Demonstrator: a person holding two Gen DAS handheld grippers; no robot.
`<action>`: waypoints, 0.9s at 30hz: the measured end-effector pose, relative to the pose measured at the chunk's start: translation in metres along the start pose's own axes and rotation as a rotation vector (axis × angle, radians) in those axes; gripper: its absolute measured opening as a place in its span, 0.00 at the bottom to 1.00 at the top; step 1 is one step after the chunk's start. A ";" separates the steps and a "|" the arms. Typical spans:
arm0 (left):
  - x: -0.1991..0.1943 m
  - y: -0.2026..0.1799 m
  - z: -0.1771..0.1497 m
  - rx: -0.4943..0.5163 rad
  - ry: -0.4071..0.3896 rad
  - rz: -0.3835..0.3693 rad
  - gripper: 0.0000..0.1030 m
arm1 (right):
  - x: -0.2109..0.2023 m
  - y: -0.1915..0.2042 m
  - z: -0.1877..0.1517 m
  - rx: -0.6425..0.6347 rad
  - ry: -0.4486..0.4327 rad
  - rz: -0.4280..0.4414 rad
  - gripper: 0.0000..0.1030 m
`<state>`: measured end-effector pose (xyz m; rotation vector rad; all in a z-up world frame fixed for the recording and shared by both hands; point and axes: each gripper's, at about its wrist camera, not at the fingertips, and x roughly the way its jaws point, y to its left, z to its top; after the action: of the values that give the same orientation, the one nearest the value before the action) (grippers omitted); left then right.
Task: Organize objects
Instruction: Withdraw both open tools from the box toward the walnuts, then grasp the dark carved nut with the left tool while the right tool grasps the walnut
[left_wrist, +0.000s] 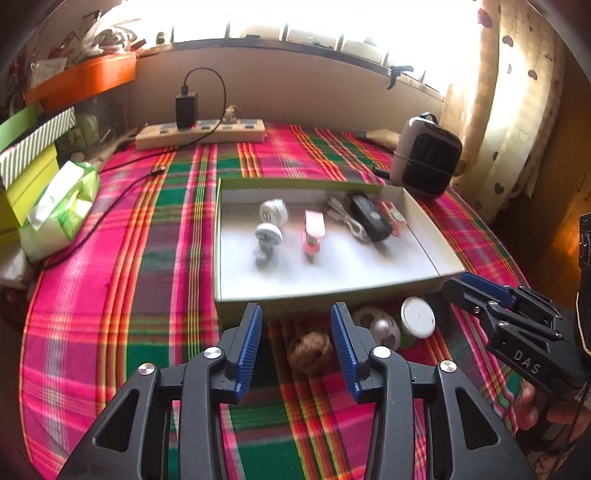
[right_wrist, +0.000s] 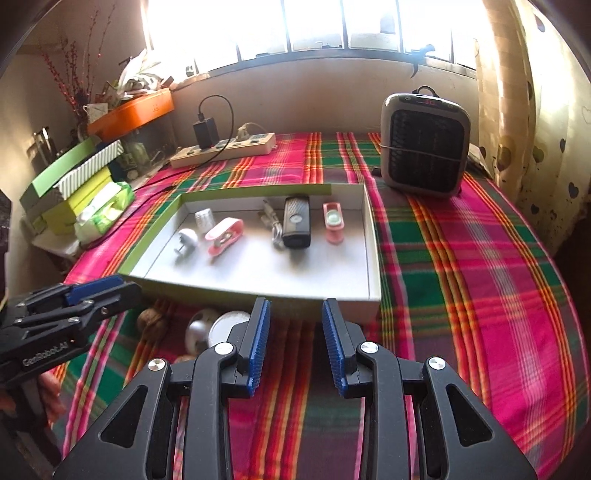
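A shallow box (left_wrist: 258, 301) is set mid-table on the plaid cloth (left_wrist: 147, 258), with small items already laid inside. Just near of its front wall, a walnut (left_wrist: 309, 352), a white ball (left_wrist: 380, 326) and a round-lidded jar (left_wrist: 417, 317) are left loose. The walnut is best approached from above, straddled squarely, then closed on gently so that it is not rolled away. The left gripper (left_wrist: 297, 347) is held open and empty, the walnut seen between its fingers. The right gripper (right_wrist: 295, 341) is parted, nothing held, right of the jar.

A home: plaid-covered table (right_wrist: 461, 258) below curtained window (right_wrist: 517, 92), small heater (right_wrist: 424, 147).
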<state>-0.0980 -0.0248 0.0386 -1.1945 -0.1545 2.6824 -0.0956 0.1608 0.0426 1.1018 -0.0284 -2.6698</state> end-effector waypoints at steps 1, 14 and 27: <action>0.000 0.000 -0.002 0.001 0.005 -0.007 0.37 | -0.003 0.001 -0.003 -0.001 -0.003 0.002 0.30; 0.016 -0.007 -0.018 0.033 0.052 -0.016 0.38 | -0.017 0.008 -0.027 -0.013 -0.008 0.030 0.37; 0.030 -0.008 -0.017 0.048 0.060 -0.003 0.38 | -0.013 0.014 -0.037 -0.020 0.019 0.039 0.37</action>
<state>-0.1037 -0.0100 0.0064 -1.2576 -0.0827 2.6289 -0.0576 0.1536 0.0271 1.1092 -0.0191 -2.6187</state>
